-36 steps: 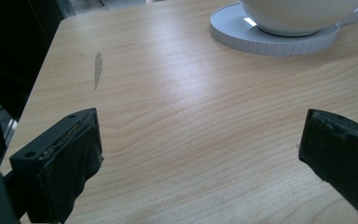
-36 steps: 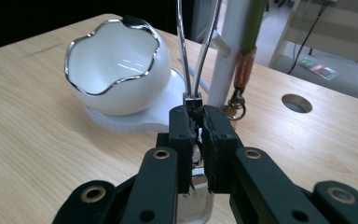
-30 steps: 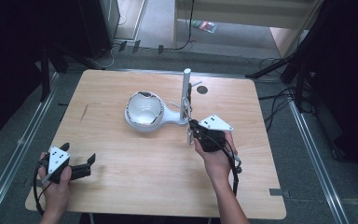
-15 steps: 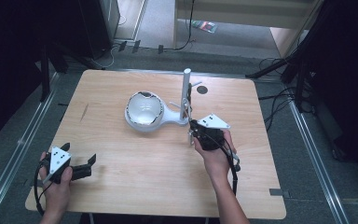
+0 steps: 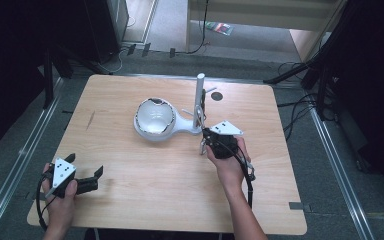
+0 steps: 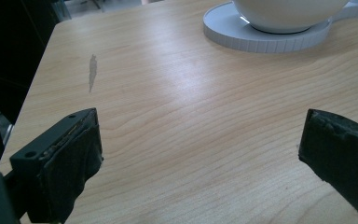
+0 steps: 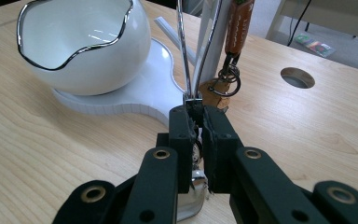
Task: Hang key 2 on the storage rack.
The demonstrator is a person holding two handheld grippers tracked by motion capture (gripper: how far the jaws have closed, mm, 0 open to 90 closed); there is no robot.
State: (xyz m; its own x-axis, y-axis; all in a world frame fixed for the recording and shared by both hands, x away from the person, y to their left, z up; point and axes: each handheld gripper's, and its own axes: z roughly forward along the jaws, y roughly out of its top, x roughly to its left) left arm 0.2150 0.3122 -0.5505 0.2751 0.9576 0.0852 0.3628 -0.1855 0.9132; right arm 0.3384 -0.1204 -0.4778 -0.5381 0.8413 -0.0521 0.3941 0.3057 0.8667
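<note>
Right gripper (image 7: 196,116) clamped tight on a chrome whisk (image 7: 190,56), jaws pinching it low near the handle (image 7: 193,191), wires rising between them; in the high view the right gripper (image 5: 207,140) sits just right of the white stand (image 5: 180,126), whisk off the stand's base, near the upright post (image 5: 199,97); brown key fob (image 7: 237,23) with ring hangs by the post, just behind the whisk; white bowl (image 7: 81,44) with chrome rim rests on the stand's round base (image 7: 135,100); left gripper (image 5: 92,177) far off at the table's (image 5: 145,190) near left corner, jaws spread wide over bare wood, holding nothing; left gripper (image 6: 196,158) view shows base edge (image 6: 261,39) ahead.
</note>
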